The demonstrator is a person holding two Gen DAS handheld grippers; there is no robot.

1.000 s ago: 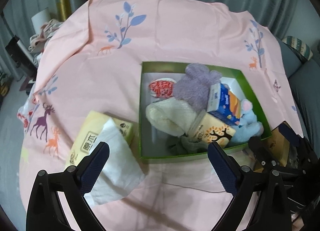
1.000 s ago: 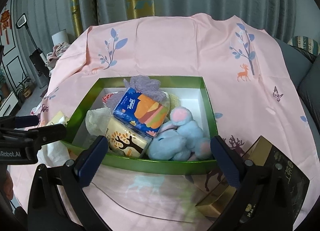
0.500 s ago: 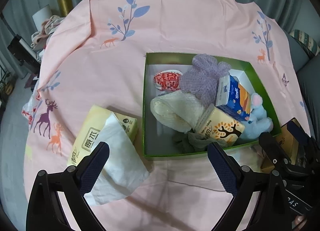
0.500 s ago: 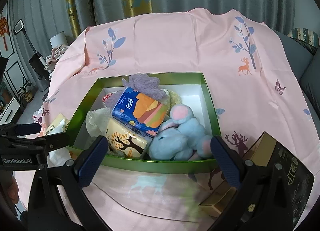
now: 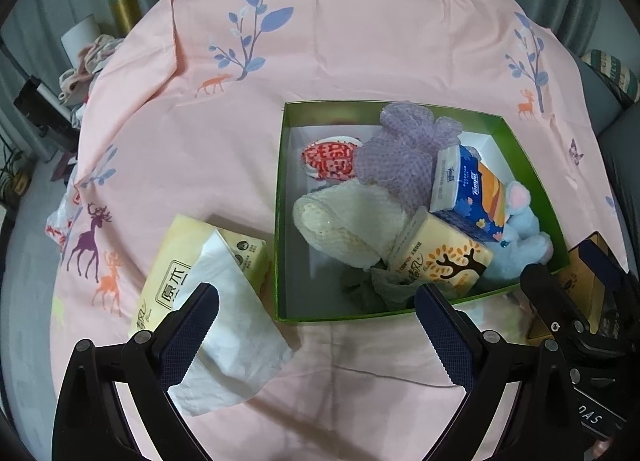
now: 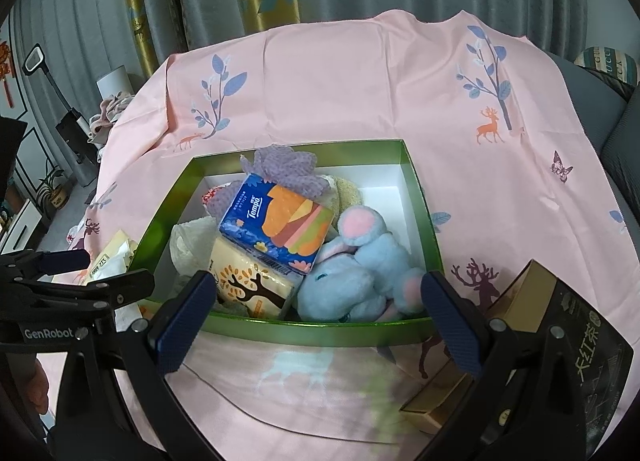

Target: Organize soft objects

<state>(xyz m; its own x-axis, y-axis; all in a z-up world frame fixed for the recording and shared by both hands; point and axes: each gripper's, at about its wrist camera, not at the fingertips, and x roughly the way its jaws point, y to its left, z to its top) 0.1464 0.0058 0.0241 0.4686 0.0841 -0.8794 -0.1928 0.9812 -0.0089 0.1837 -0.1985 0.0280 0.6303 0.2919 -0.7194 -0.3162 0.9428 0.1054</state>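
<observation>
The green box [image 5: 280,221] sits on the pink cloth [image 5: 360,41], packed with a lilac mesh puff [image 5: 404,157], a cream knit [image 5: 344,221], a blue tissue pack [image 6: 276,221], a yellow tree-print pack [image 5: 440,261] and a blue plush [image 6: 360,273]. A grey-green wad [image 5: 376,285] beneath the packs is hard to make out. Outside, left of the box, lies a yellow tissue pack [image 5: 200,261] with a sheet pulled out. The gold box [image 6: 560,325] is cut off by the right gripper [image 6: 312,317]. Both it and the left gripper [image 5: 316,329] gape wide, empty. Since a second ago the left view has drawn slightly back; objects are unmoved.
</observation>
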